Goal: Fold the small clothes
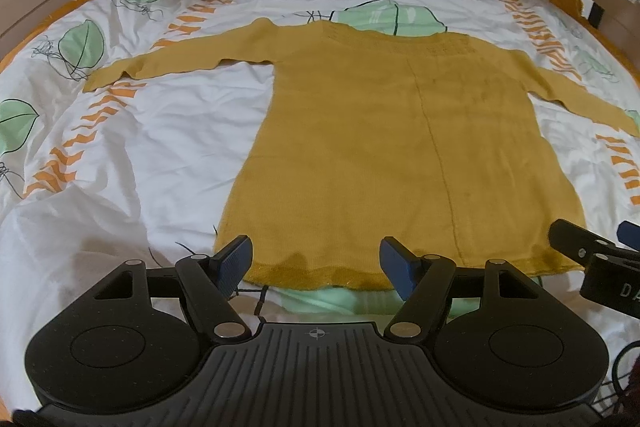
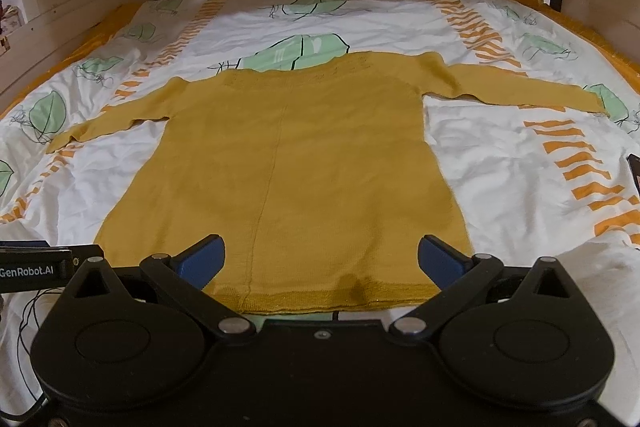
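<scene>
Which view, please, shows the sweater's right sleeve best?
The right wrist view: the right sleeve lies whole, cuff included, on the duvet. In the left wrist view that sleeve sits squeezed at the picture's edge, its cuff barely visible.

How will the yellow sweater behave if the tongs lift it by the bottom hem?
The yellow sweater lies thin and flat on the quilt, so it probably droops limply. Its spread sleeves would likely trail. The knit looks light, not slippery.
</scene>
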### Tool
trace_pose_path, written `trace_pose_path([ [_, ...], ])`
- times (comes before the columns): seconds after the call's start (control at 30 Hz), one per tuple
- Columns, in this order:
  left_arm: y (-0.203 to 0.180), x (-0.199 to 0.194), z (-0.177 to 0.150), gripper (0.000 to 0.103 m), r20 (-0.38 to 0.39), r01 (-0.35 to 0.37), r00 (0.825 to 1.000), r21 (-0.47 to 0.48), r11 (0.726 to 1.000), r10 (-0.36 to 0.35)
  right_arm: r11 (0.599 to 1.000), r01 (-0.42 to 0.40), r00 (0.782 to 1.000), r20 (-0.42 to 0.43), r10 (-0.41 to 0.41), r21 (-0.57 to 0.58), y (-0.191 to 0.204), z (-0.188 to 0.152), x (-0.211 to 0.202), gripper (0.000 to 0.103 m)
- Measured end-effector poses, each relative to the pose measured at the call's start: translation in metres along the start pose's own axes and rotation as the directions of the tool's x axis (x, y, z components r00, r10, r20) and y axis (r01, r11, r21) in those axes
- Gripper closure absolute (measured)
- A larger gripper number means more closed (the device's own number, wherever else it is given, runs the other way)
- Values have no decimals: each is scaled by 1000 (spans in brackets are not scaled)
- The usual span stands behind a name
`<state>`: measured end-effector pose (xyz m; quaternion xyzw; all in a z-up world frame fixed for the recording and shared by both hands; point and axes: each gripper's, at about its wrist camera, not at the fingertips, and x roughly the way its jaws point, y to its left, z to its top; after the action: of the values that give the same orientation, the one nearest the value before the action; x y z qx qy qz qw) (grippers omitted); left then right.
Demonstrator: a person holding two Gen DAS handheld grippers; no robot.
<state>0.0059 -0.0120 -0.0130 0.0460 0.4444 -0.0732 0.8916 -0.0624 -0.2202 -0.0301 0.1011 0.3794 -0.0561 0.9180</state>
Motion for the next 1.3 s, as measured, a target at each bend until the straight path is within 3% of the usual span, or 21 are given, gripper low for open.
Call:
trace_pose_path([
  [0.8, 1, 30, 19, 34, -54, 9, 998, -17, 1000, -10, 998, -20, 996, -81, 24, 51, -15, 8, 35, 1],
  [1.07, 3, 54, 40, 34, -61, -6, 998, -18, 1000, 5, 995, -38, 992, -119, 49, 97, -31, 23, 63, 1],
  [1.3, 0, 82, 71, 34, -43, -4, 999, 4, 1000, 4, 991, -59, 989, -130, 74, 117, -63, 57, 88, 1],
])
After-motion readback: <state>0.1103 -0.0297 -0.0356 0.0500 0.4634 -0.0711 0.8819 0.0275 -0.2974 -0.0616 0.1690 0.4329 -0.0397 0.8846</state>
